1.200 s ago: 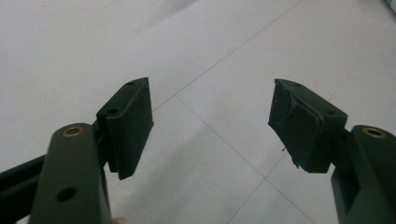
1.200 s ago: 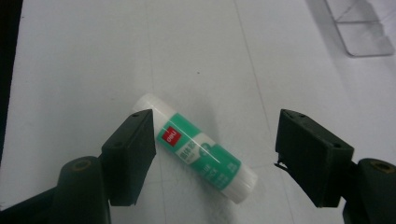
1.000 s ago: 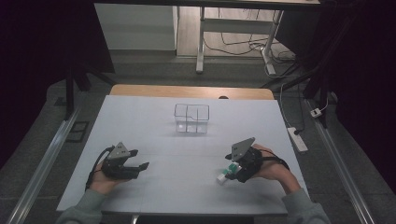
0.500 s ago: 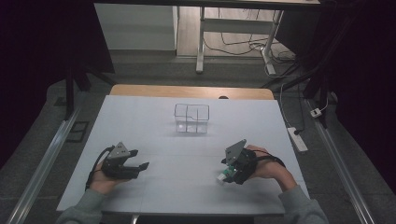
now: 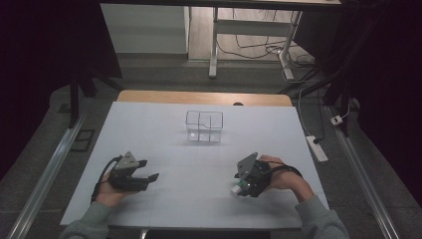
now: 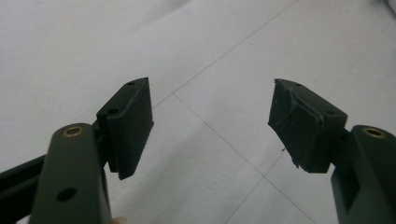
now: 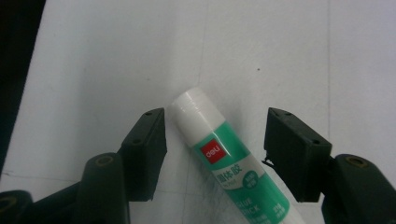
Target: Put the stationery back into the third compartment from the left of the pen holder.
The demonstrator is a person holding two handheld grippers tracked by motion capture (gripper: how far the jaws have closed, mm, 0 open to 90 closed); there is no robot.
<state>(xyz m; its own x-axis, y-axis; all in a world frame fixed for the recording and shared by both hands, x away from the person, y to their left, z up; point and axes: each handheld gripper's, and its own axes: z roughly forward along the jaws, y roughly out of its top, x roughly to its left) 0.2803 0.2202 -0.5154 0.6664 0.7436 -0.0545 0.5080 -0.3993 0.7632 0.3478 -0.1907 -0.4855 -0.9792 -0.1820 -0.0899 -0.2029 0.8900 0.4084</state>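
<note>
Two black fingers (image 7: 148,149) of our right gripper (image 7: 212,154) stand on either side of a glue stick (image 7: 224,172), and they have just been closing on it. In the right gripper view the gap is down to about half; the white cap end sits close against the left-hand finger, while a clear strip of desk (image 7: 261,56) shows between the green body and the other one, so we judge that the pads are not pressing yet. The stick lies flat on the desk, and its long axis runs slantwise through the gap, cap pointing away from the hand and slightly left, rather than straight along the fingers. That slant is what the squeeze must cope with: it may roll or swing the stick before it seats. In the high view the stick (image 5: 238,188) lies at the desk's near right, under our right gripper (image 5: 245,185). Our left gripper (image 5: 144,175) rests well apart at the near left, wide open with nothing between its fingers (image 6: 130,126).
</note>
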